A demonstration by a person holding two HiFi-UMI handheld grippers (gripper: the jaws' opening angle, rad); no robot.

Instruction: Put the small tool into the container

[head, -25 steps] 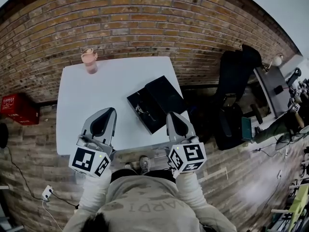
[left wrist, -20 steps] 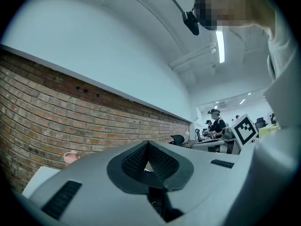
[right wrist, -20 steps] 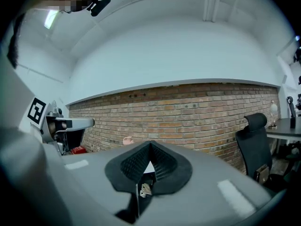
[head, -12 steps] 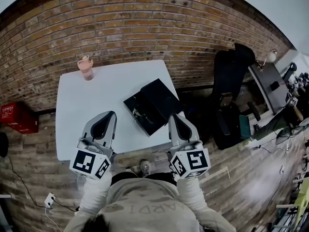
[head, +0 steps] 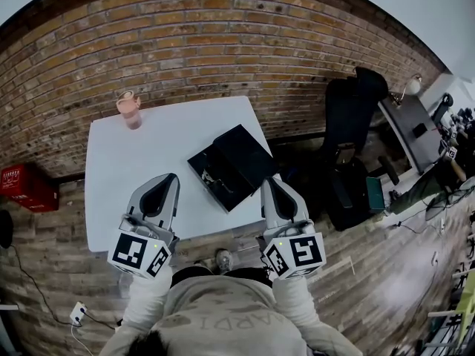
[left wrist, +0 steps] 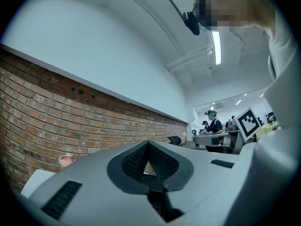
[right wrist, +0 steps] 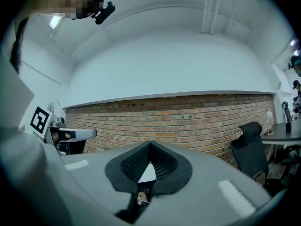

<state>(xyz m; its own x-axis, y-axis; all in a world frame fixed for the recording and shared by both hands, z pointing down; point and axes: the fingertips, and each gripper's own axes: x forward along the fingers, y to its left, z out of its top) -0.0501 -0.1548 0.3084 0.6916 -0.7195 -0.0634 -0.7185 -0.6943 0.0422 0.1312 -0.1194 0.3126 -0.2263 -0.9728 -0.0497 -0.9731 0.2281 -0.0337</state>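
Note:
An open black case [head: 236, 165], the container, lies on the right part of the white table [head: 133, 162]. A small pale tool [head: 215, 176] shows in its left half. My left gripper [head: 169, 178] hovers over the table's front edge, left of the case, jaws shut and empty. My right gripper [head: 269, 180] sits at the front right corner, just right of the case, also shut with nothing held. In the left gripper view the left gripper's [left wrist: 148, 145] tips meet. In the right gripper view the right gripper's [right wrist: 150, 145] tips meet above a small glint of metal [right wrist: 141, 199].
A pink cup [head: 129, 110] stands at the table's far left corner, also seen as the cup [left wrist: 66, 160] against the brick wall. A black office chair [head: 356, 117] stands right of the table. A red box [head: 26, 188] sits on the floor at left.
Both grippers have drifted a little back toward the person, and the head view has shifted slightly. Both stay shut and the case has not moved on the table.

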